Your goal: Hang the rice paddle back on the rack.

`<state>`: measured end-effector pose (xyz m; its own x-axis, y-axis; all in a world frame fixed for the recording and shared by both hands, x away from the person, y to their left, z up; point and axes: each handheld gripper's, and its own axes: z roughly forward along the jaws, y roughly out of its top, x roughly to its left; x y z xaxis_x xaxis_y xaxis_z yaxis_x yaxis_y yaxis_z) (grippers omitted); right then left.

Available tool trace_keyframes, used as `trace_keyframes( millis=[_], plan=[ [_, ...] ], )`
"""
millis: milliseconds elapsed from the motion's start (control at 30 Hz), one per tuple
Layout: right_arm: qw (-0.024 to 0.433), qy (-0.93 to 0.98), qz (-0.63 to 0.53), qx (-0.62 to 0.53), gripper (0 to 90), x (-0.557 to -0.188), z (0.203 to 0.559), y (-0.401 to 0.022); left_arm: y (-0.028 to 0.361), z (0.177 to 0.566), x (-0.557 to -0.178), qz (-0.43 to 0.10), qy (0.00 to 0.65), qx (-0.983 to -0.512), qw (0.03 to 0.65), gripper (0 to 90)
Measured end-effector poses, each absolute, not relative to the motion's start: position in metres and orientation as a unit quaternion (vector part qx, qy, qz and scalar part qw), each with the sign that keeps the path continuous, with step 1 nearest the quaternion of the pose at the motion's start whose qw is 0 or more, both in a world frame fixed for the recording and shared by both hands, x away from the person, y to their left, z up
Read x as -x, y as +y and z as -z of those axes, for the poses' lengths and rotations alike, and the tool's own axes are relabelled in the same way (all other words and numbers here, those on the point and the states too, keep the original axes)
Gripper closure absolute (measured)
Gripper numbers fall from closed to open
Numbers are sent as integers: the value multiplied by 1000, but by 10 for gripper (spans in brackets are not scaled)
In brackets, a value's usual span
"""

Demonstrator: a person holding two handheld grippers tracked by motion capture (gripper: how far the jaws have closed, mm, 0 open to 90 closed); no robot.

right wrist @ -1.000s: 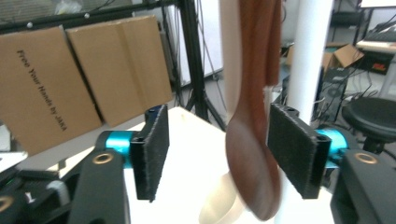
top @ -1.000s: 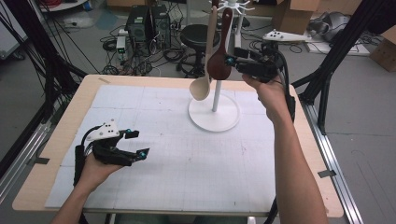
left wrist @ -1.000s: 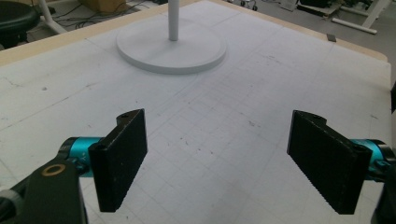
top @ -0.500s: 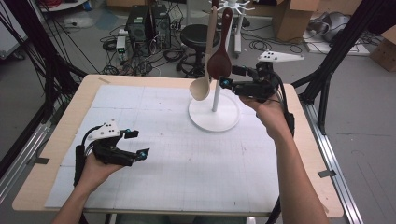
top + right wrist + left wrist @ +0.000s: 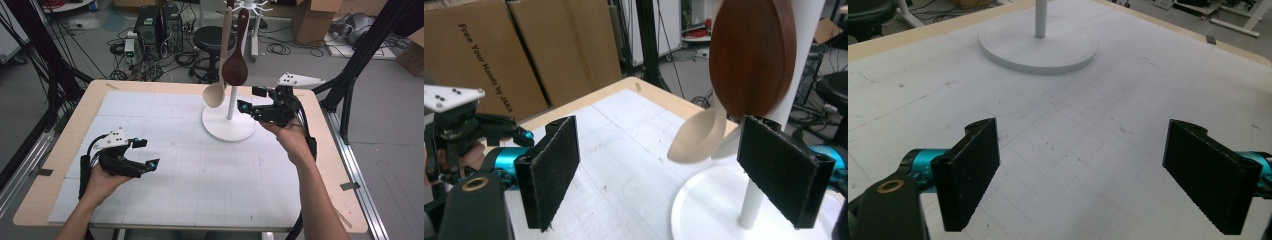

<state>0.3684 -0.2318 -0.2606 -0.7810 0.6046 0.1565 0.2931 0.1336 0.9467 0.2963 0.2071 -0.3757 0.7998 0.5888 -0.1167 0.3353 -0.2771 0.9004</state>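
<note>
The right tongs (image 5: 248, 99) hovered just right of the white stand (image 5: 229, 125), jaws wide after just having opened, nothing between them. The dark wooden spoon (image 5: 235, 67) hung from the stand's top, its bowl a little above and left of those tongs; in the right gripper view it (image 5: 751, 52) loomed above the right jaw. Beside it hung a pale wooden spoon (image 5: 215, 93). The left tongs (image 5: 146, 153) rested low over the worktop (image 5: 200, 170) near its left front, well apart from the stand, jaws wide and empty
</note>
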Motion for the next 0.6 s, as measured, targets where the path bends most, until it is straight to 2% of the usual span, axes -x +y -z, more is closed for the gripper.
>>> trace_keyframes(
  millis=[600],
  plan=[
    [131, 759, -561, -304, 151, -354, 305, -236, 212, 376, -296, -125, 303, -785, 526, 128]
  ],
)
